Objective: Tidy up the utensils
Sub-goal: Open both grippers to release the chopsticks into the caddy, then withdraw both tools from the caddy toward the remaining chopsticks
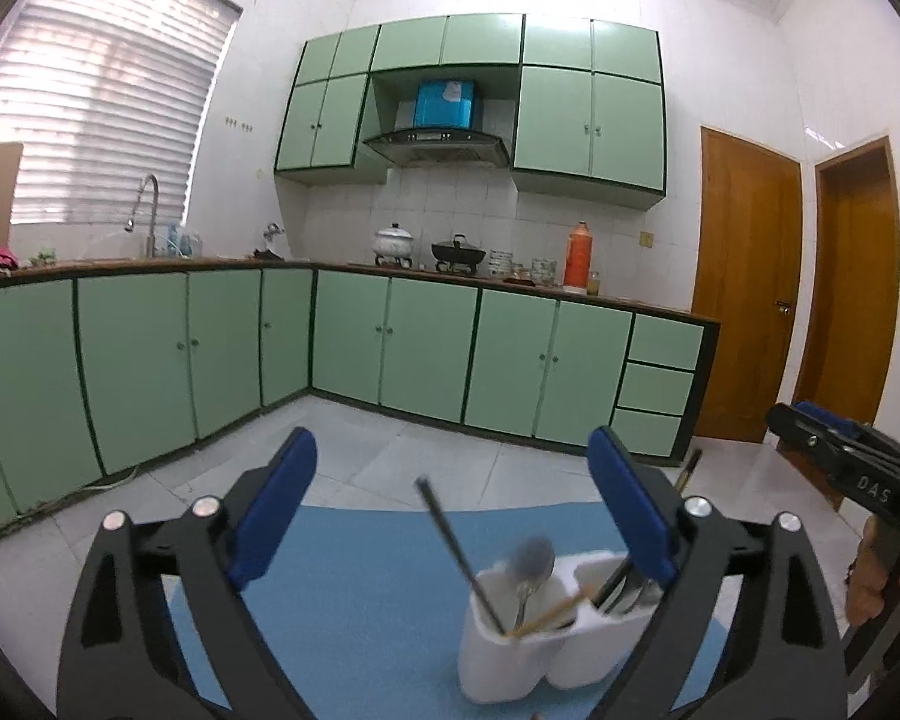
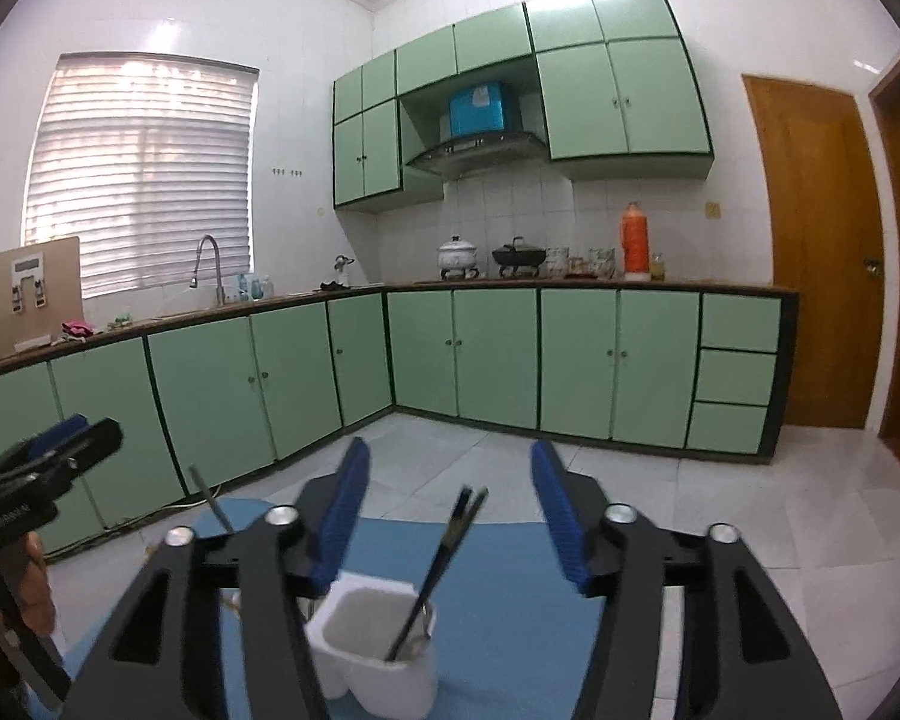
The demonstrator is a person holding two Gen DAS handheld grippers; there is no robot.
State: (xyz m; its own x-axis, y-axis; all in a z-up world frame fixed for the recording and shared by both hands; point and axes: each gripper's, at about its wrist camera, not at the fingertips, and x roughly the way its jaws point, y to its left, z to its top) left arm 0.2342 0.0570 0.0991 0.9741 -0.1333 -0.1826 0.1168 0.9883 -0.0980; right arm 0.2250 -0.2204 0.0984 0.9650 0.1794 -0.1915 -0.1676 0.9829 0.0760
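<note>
- Left wrist view: left gripper [image 1: 450, 516] gapes wide, empty, above white holder [image 1: 510, 654] on blue mat [image 1: 360, 588].
- Right gripper [image 2: 450, 516] half-open, empty.
- Chopsticks [image 2: 444, 558] look light, stiff, slippery; pinch mid-shaft.

The left gripper [image 1: 453, 504] points forward and slightly downward, its blue-padded fingers [image 1: 282, 504] spread wide apart, one toward 10 o'clock and one toward 2 o'clock of its own view, pressing on nothing. In that view the right gripper [image 1: 834, 441] shows side-on at 3 o'clock, with part of the hand [image 1: 888, 576] wrapped on its grip below. The right gripper's own fingers [image 2: 345, 519] stand parted, less widely, with nothing pinched between them. From the right wrist view the left gripper [image 2: 60, 441] sits at 9 o'clock, a hand [image 2: 33, 585] beneath it holding the handle
</note>
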